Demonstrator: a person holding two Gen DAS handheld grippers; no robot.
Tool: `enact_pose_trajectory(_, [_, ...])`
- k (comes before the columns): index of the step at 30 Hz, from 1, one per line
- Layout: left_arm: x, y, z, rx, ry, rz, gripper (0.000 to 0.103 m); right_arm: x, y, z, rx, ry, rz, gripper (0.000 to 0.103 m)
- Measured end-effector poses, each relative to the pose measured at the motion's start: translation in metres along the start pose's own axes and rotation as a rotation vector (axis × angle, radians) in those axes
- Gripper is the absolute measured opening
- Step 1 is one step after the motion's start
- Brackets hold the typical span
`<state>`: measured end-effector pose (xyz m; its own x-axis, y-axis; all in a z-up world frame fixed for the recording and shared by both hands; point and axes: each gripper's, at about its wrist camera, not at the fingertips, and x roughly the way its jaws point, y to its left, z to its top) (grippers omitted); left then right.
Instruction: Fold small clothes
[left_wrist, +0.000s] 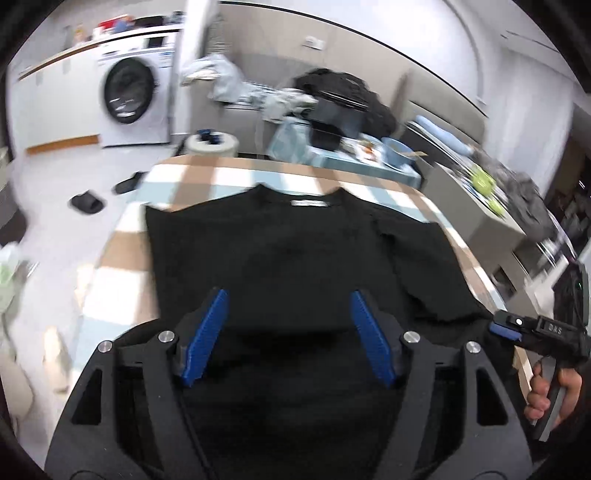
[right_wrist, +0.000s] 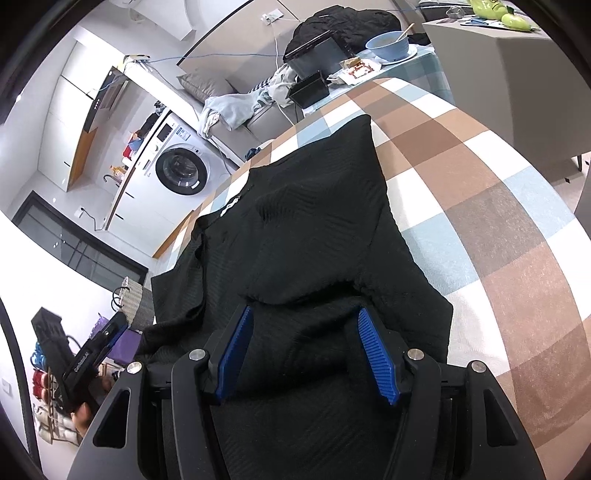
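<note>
A black short-sleeved top lies flat on the checked table, collar and white label at the far edge. My left gripper is open, its blue pads spread above the near hem. My right gripper is open over the top near its right side, where one sleeve is folded in over the body. The right gripper also shows at the right edge of the left wrist view. The left gripper shows at the lower left of the right wrist view.
A washing machine stands at the back left. A sofa with loose clothes and a side table with a blue bowl lie beyond the table. Slippers lie on the floor at the left. A grey cabinet stands at the right.
</note>
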<state>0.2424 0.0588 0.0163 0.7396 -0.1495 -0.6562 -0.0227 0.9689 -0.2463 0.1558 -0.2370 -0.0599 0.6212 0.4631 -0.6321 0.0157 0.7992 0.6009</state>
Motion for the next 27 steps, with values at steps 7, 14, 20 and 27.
enact_pose_trajectory(7, [-0.042,0.101,-0.058,-0.165,-0.026,0.115,0.07,-0.02,-0.001,0.002,-0.052,-0.04,-0.043,0.061])
enact_pose_trajectory(14, [-0.044,0.158,-0.108,-0.309,0.071,0.142,0.073,-0.04,-0.034,-0.006,-0.037,-0.003,-0.128,0.063])
enact_pose_trajectory(20, [-0.041,0.171,-0.134,-0.311,0.079,0.143,0.073,-0.043,-0.023,-0.031,-0.184,0.092,-0.02,0.063])
enact_pose_trajectory(27, [-0.026,0.16,-0.125,-0.295,0.086,0.137,0.073,-0.018,-0.01,-0.05,-0.295,0.162,-0.132,0.062])
